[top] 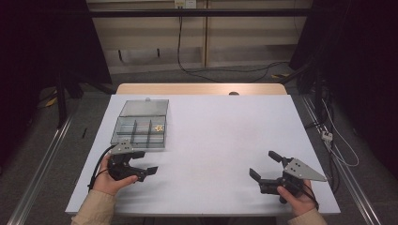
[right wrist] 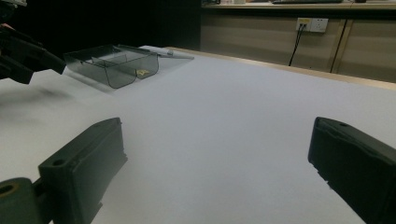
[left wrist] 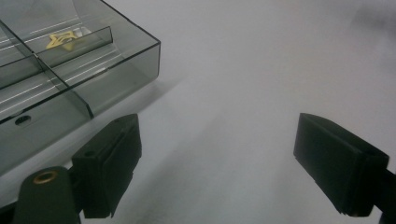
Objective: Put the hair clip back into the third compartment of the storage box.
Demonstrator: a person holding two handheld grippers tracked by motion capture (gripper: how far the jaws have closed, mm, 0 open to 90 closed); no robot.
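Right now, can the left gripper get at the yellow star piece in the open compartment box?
Probably yes. The left gripper sits just in front of the compartment box, jaws open and empty. The lid is folded back, so the yellow star piece lies uncovered; only the low front wall and dividers stand between.

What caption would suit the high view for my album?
Two hand-held tools, left claw and right claw, both open over a white table beside a clear compartment box holding a small yellow star.
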